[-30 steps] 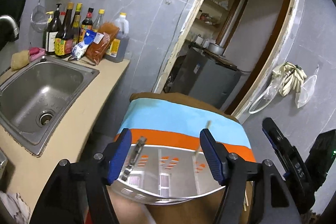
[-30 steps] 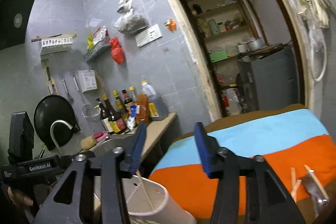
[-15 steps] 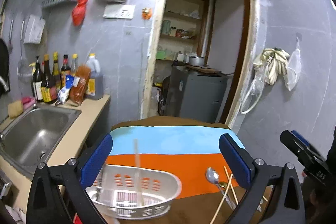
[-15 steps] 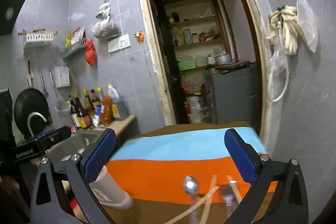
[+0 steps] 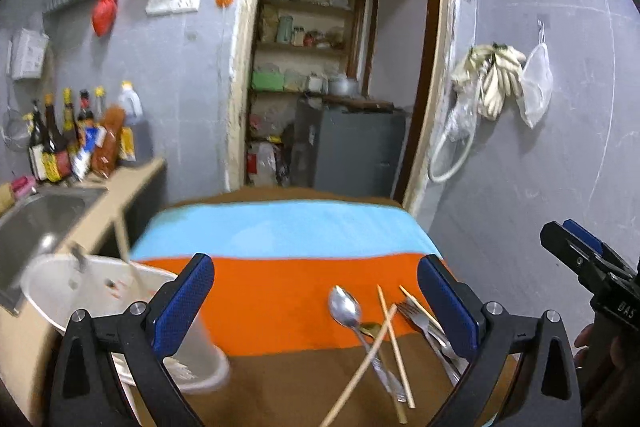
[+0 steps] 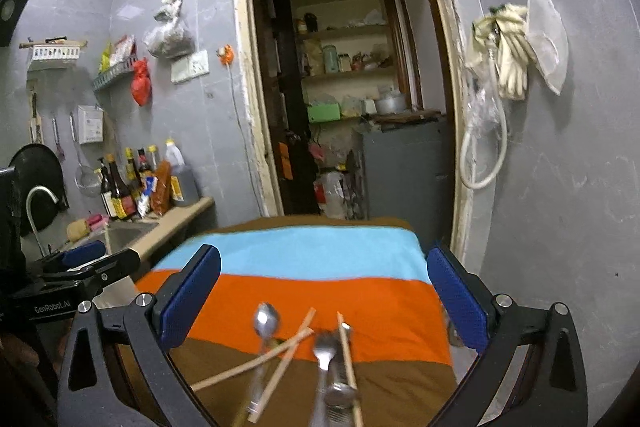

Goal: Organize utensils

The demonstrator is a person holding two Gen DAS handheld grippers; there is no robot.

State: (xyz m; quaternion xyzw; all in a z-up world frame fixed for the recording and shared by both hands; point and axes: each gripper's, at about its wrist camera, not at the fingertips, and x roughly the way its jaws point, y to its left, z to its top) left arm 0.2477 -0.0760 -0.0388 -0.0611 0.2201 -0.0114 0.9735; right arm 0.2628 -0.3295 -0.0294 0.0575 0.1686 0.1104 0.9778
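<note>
Striped tablecloth point(image 5: 280, 291) under scattered spoon point(image 5: 345, 307), chopsticks point(image 5: 394, 339).

"GenRobot.AI" on left gripper point(image 6: 86, 269) body; "DAS" on right gripper point(image 5: 580, 251) body

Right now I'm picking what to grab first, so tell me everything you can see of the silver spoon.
The shiny silver metal spoon lies flat on the striped tablecloth, its oval bowl on the orange band and its slim handle running back over the brown. A wooden chopstick crosses its handle, and a gold-toned utensil lies against it. Neither gripper touches it.
</note>
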